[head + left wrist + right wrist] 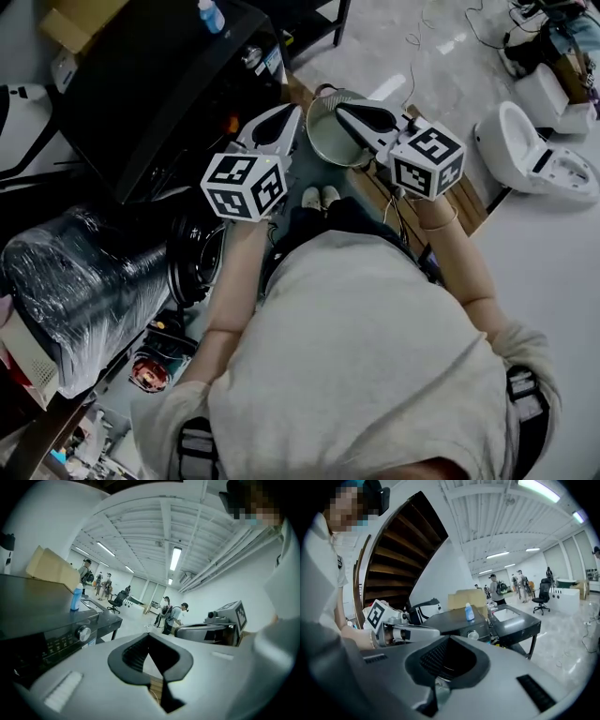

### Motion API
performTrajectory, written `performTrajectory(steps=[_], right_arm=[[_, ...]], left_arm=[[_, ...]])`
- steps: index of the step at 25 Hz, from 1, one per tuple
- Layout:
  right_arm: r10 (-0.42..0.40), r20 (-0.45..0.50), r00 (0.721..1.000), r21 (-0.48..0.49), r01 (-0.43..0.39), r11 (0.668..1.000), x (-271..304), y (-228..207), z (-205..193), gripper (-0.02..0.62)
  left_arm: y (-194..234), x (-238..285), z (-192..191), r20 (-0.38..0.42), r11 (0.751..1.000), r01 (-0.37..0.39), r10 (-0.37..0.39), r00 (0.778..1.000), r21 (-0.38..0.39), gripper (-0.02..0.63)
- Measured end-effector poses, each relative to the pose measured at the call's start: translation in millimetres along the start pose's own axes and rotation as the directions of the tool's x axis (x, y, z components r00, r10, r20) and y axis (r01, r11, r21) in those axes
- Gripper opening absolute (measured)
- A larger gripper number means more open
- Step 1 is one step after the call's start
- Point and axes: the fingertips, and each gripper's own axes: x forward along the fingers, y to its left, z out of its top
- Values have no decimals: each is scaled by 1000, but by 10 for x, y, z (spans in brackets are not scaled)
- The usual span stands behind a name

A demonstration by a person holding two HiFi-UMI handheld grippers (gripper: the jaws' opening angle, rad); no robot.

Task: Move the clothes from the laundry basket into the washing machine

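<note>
Both grippers are held up in front of the person, side by side. My left gripper (287,116) is shut with nothing between its jaws, as the left gripper view (150,660) also shows. My right gripper (345,111) is shut and empty too, and looks the same in its own view (447,660). Below and beyond their tips a round pale basket (325,141) stands on the floor. The black washing machine (159,84) is at the upper left, with a blue bottle (211,16) on top. No clothes show in either gripper.
A plastic-wrapped bundle (84,272) lies at the left. A white fixture (530,155) stands at the right by a white surface. A cardboard box (51,569) rests on the machine. A wooden staircase (398,559) rises behind; a black table (515,620) stands beside the machine. People stand far off.
</note>
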Motion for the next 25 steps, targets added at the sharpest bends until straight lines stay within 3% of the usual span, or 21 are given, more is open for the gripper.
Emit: performTrajectory(steps=[4, 13, 25], right_arm=[[-22, 3, 1000, -22, 22, 1000, 11, -34, 8, 8], [-34, 5, 999, -58, 34, 998, 89, 61, 21, 8], [43, -93, 995, -98, -52, 994, 62, 137, -114, 8]], left_arm=[[11, -34, -74, -38, 999, -31, 32, 999, 14, 9], [-100, 1, -107, -54, 999, 35, -33, 998, 35, 9], [-147, 38, -229, -84, 998, 53, -50, 995, 33, 9]])
